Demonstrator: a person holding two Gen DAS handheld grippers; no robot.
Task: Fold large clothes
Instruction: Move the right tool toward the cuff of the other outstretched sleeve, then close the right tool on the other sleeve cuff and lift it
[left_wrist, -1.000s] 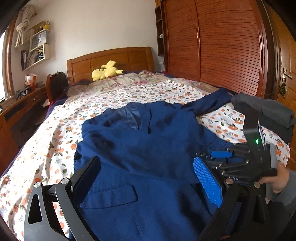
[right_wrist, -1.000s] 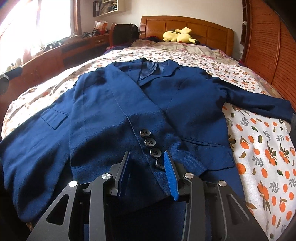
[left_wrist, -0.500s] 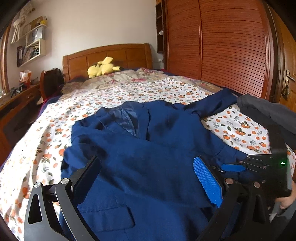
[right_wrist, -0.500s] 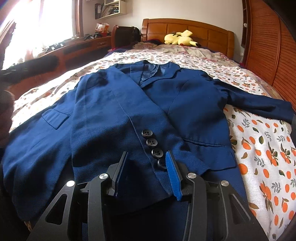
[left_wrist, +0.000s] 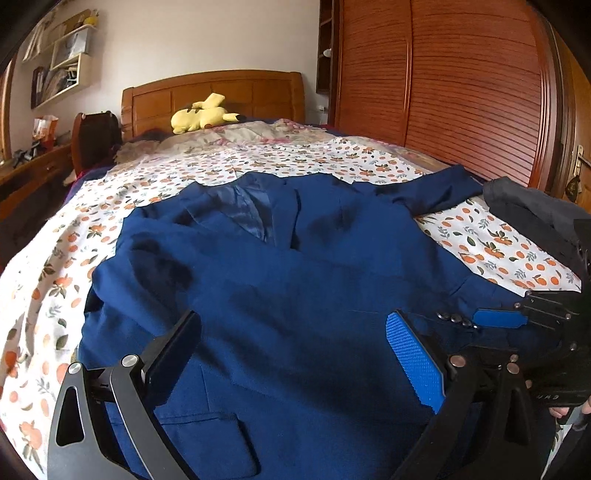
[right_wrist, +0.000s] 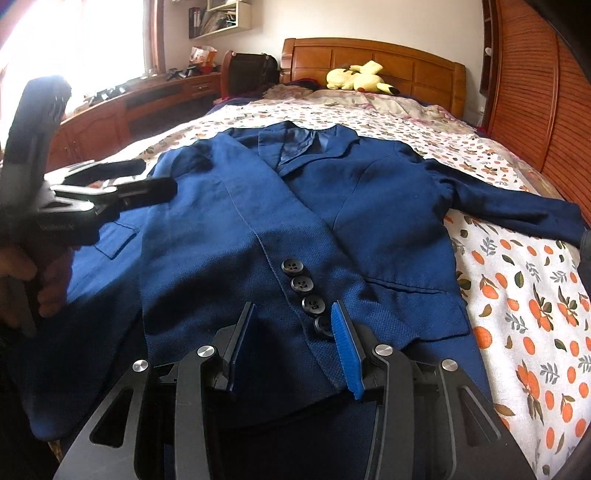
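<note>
1. Left wrist: left gripper gaped wide, holding nothing, blue jacket spread directly beneath it on the bed.
2. Right wrist: right gripper stood part-open over the buttoned hem, gripping nothing (pre-grasp). Next, probably: close on hem, fold.

Jacket flat on bed, plush toy behind by headboard

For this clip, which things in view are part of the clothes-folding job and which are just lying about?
Part of the job:
- blue suit jacket, spread on the bed
- left gripper, jaws apart over the jacket
- right gripper, jaws apart over its hem by the buttons

Lying about:
- yellow plush toy at the headboard
- dark grey garment at the bed's edge
- floral bedsheet
</note>
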